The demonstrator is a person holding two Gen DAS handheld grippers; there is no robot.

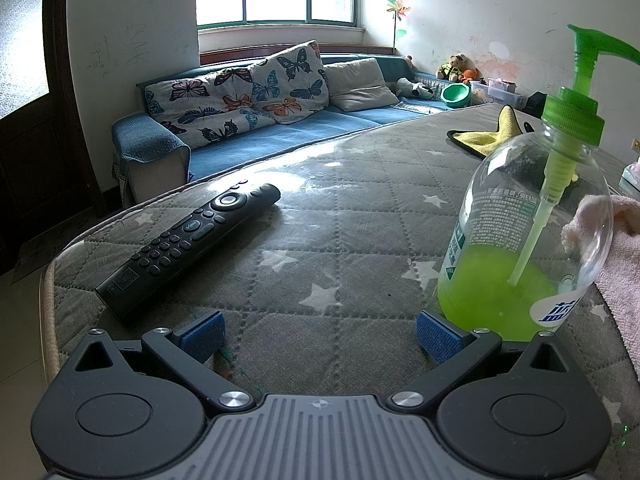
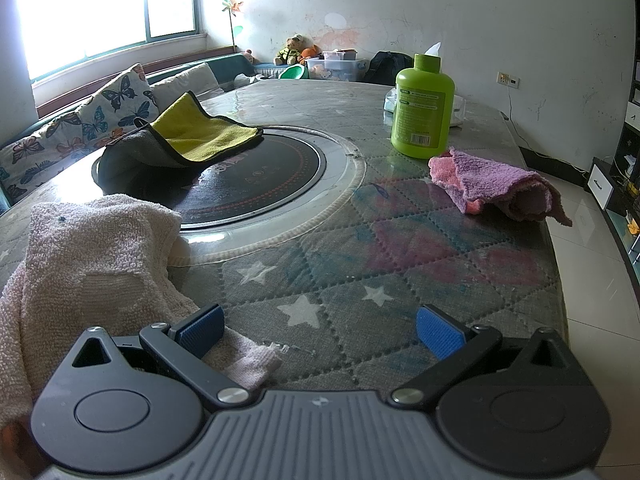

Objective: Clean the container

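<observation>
The left gripper (image 1: 319, 334) and right gripper (image 2: 319, 330) both gape wide, holding nothing. The bottle (image 1: 524, 236) stands at the right of the left view. Nothing is grabbed yet, I think. Next: grip bottle, take towel (image 2: 92, 248).

A round table (image 2: 360, 280) w/ grey quilted, star-print cover under clear film carried the lot — black inset cooktop (image 2: 256, 176) at centre, a yellow-and-grey cloth (image 2: 192, 136) draped over its far edge. A pale pink towel (image 2: 96, 248) lay at the near left, a pink-purple rag (image 2: 492, 184) to the right, an opaque green bottle (image 2: 424, 108) upright behind it. On the other side — a black remote (image 1: 188, 248) lying flat & a clear pump bottle (image 1: 528, 232) w/ green liquid, standing.
</observation>
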